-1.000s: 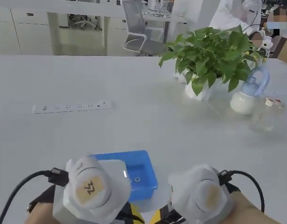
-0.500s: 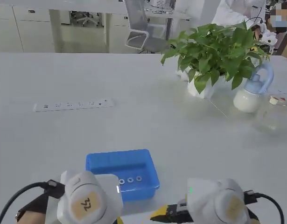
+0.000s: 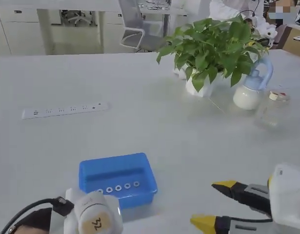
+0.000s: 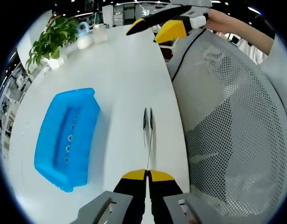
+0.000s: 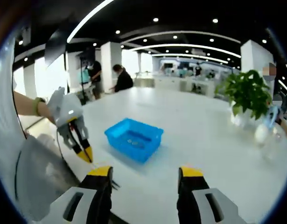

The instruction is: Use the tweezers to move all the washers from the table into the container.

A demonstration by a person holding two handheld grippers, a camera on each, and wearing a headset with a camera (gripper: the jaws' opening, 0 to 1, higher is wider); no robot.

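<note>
A blue container [image 3: 118,176] stands near the table's front edge, with several small washers [image 3: 118,187] in a row on its floor. In the left gripper view my left gripper [image 4: 148,172] is shut on the butt end of slim metal tweezers [image 4: 148,135]. Their tips point forward over bare table, to the right of the container [image 4: 66,133] and apart from it. The left gripper's body [image 3: 93,219] sits just in front of the container. My right gripper [image 3: 213,204] hangs at the lower right with its yellow jaws open and nothing between them [image 5: 147,172].
A potted plant [image 3: 208,48], a white and blue spray bottle [image 3: 250,90] and a small jar [image 3: 274,109] stand at the back right. A power strip [image 3: 64,109] lies at the left. A mesh chair [image 4: 227,116] sits beside the table edge. People stand in the background.
Both grippers have drawn back toward the near edge, the right one out to the right with its jaws now showing. The container's inside with the washers has come into sight. The head camera shifted.
</note>
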